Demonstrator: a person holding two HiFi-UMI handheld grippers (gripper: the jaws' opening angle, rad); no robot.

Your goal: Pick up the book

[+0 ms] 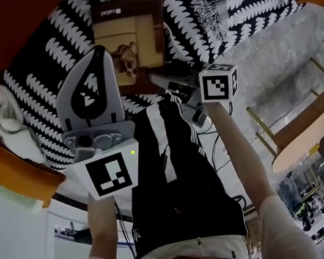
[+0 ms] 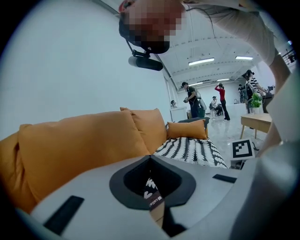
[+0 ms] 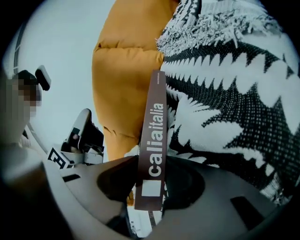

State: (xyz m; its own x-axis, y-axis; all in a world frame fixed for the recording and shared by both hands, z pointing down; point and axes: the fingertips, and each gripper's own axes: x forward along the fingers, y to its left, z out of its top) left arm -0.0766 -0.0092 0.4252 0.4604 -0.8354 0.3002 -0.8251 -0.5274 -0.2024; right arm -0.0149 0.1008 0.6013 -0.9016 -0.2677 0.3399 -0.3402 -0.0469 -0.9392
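Observation:
The book (image 1: 130, 35), brown-covered with a pale photo on its face, lies on the black-and-white patterned throw (image 1: 48, 84) at the top of the head view. My right gripper (image 1: 164, 80) reaches to its near edge. In the right gripper view the brown spine (image 3: 152, 140), printed in white letters, stands between the jaws, and my right gripper (image 3: 149, 197) is shut on it. My left gripper (image 1: 101, 53) points at the book's left edge. In the left gripper view a corner of the book (image 2: 153, 201) shows in the narrow gap of my left gripper (image 2: 157, 213); whether it is gripped is unclear.
Orange sofa cushions (image 2: 84, 145) back the throw, and another orange cushion (image 1: 14, 170) lies at the left. A wooden table (image 1: 303, 138) with thin metal legs stands on the grey floor at the right. Cables (image 1: 214, 141) trail by the person's black striped trousers (image 1: 176, 173). Several people (image 2: 192, 98) stand far off.

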